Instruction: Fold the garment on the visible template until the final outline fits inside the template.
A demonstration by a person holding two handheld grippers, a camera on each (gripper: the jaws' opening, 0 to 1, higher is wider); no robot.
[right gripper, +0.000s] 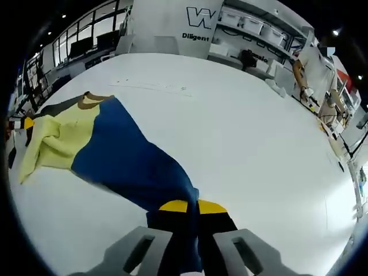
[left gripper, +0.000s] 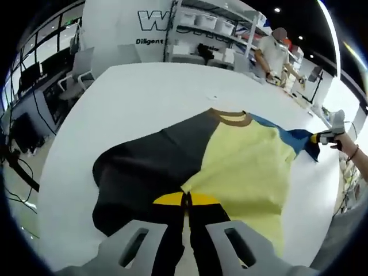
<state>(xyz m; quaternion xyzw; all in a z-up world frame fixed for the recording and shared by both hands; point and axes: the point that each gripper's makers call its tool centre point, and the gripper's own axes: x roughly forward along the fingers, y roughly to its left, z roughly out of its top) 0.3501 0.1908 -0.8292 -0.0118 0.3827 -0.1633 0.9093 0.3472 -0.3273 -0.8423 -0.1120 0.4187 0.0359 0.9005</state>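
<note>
Left hand-held gripper (left gripper: 186,215) and right hand-held gripper (right gripper: 192,221), each clenched on the garment.
The soft yellow, dark grey and blue knit shirt (left gripper: 230,161) stretches ahead of both across the white desk (left gripper: 138,98); light and floppy, best taken at hem and sleeve edges.

Garment (left gripper: 230,167) hem hidden behind left hand-held gripper (left gripper: 187,210).
</note>
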